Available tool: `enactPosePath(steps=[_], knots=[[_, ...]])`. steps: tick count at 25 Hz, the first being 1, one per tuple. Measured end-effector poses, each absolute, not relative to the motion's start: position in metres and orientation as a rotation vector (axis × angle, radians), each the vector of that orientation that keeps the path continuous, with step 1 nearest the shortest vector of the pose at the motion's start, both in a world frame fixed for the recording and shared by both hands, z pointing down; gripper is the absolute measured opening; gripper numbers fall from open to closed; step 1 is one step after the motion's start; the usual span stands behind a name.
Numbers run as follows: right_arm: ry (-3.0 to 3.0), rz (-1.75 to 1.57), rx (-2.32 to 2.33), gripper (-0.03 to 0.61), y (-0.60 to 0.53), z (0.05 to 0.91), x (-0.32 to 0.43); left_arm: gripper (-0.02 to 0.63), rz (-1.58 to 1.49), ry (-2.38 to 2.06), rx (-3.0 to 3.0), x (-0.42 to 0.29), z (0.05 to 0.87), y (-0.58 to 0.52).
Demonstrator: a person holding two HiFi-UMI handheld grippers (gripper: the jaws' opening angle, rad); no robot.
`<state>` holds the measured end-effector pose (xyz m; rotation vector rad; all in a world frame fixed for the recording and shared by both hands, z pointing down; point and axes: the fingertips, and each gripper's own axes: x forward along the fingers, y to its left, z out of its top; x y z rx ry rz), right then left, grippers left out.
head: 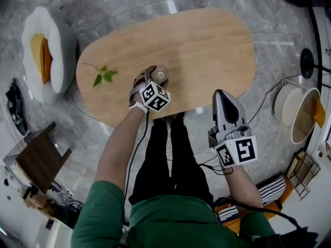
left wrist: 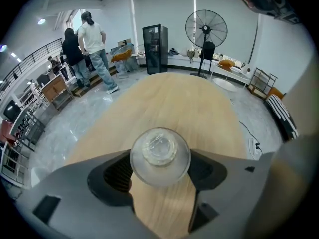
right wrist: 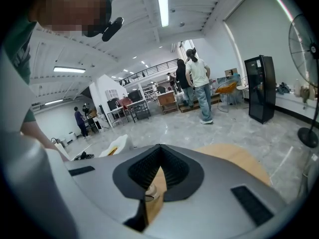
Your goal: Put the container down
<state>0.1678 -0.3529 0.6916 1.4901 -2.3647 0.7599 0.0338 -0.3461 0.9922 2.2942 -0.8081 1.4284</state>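
Filling the far half of the head view, an oval wooden table point(head: 207, 50) stands on a grey marble floor point(head: 119, 4). A white lounge seat point(head: 57, 45) with an orange cushion sits off the table's far left end. The person, in a green top and black trousers, stands at the table's near edge.

The right gripper point(head: 223, 94) hangs to the right, off the table and over the floor. Its fingers point(right wrist: 187, 176) are pressed together at the tips with nothing between them.

The left gripper point(head: 156, 78) reaches over the near edge, left of the table's middle. Its fingers point(left wrist: 107, 176) clamp the container point(left wrist: 160, 156), a small clear round one, from both sides. The container sits over the wood just inside the near edge; whether it touches the surface cannot be told.

A green leafy sprig point(head: 105, 75) lies on the table to the left of the container, apart from it.
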Motion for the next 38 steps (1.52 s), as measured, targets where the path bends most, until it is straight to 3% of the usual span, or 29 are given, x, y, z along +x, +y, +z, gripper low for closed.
enactPosePath(steps=[18,29,38], knots=[[-2.367,0.778,1.413,0.014,-0.349,0.699,0.159,0.361,1.399,-0.817,2.290,0.044,1.013,-0.352],[-2.448,0.693,1.393,0.014,-0.347,0.632,0.141,0.368,1.352,-1.110,2.171,-0.015,0.919,-0.319],[-2.508,0.553,1.382,0.014,-0.328,0.539,0.126,0.056,0.927,-1.418,2.263,-0.058,0.714,-0.268]])
